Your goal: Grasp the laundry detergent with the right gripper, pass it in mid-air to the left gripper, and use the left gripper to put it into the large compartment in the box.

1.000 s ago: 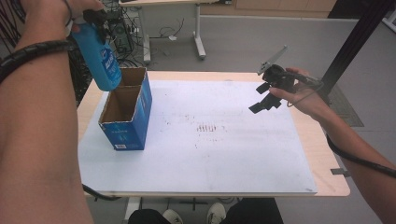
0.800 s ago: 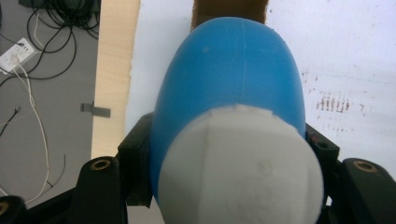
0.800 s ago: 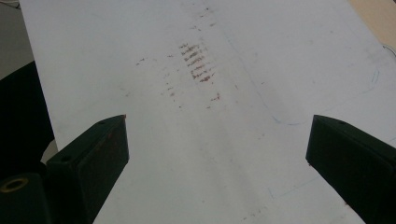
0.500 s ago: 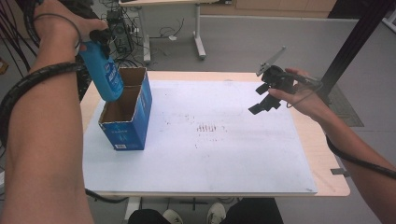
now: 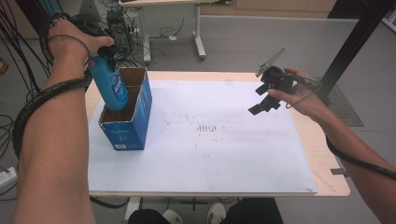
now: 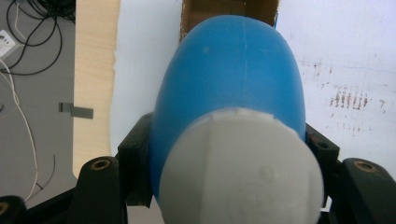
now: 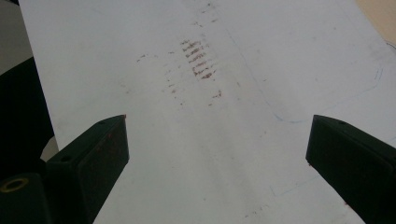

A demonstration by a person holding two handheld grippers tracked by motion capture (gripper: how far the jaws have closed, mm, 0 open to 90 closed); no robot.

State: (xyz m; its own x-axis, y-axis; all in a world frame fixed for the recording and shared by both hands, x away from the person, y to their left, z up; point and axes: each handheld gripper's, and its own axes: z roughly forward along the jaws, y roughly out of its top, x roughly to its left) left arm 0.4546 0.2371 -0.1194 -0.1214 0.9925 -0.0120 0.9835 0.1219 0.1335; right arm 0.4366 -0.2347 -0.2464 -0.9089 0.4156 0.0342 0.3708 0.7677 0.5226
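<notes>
My left gripper (image 5: pixel 100 46) has its fingers clamped on the blue plastic bottle with a grey cap (image 5: pixel 108 83), gripping it just below the cap. The bottle hangs cap-up, tilted a little, its lower end inside the near compartment of the blue cardboard box with the open brown inside (image 5: pixel 126 130), which stands at the left edge of the white sheet on the wooden surface (image 5: pixel 322 154). My right gripper (image 5: pixel 267 100) hovers above the sheet's far right part, fingers wide apart with nothing between them, well apart from the box.
</notes>
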